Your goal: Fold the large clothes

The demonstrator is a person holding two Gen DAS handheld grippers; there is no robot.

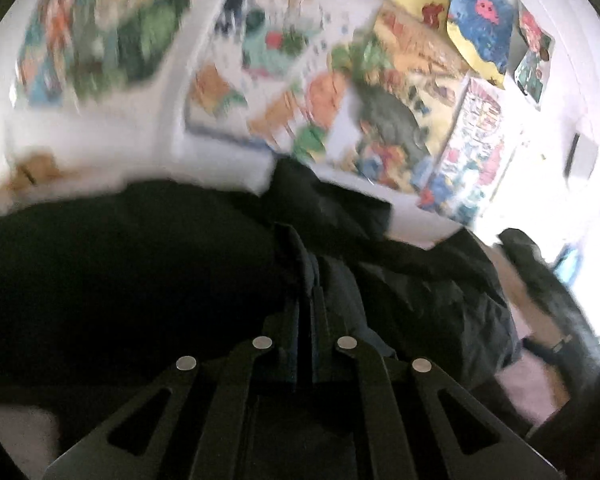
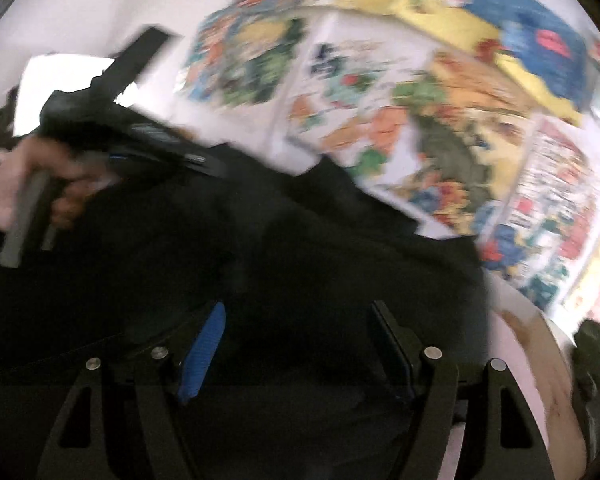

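A large dark garment (image 1: 120, 280) fills the lower half of both views, blurred. In the left wrist view my left gripper (image 1: 307, 276) has its two fingers pressed together, with a blue-grey fold of the garment bunched at the tips. In the right wrist view my right gripper (image 2: 298, 328) stands open over the dark garment (image 2: 320, 260); its blue-padded finger (image 2: 202, 352) and the other finger (image 2: 392, 344) are well apart and the cloth lies beneath the gap. A hand (image 2: 8, 196) holding the left gripper's handle shows at the left of that view.
A white wall (image 1: 100, 136) behind carries several colourful posters (image 1: 284, 80). A dark fuzzy object (image 1: 544, 276) sits at the right on a pale surface (image 1: 540, 384); it also appears at the right edge of the right wrist view (image 2: 596, 356).
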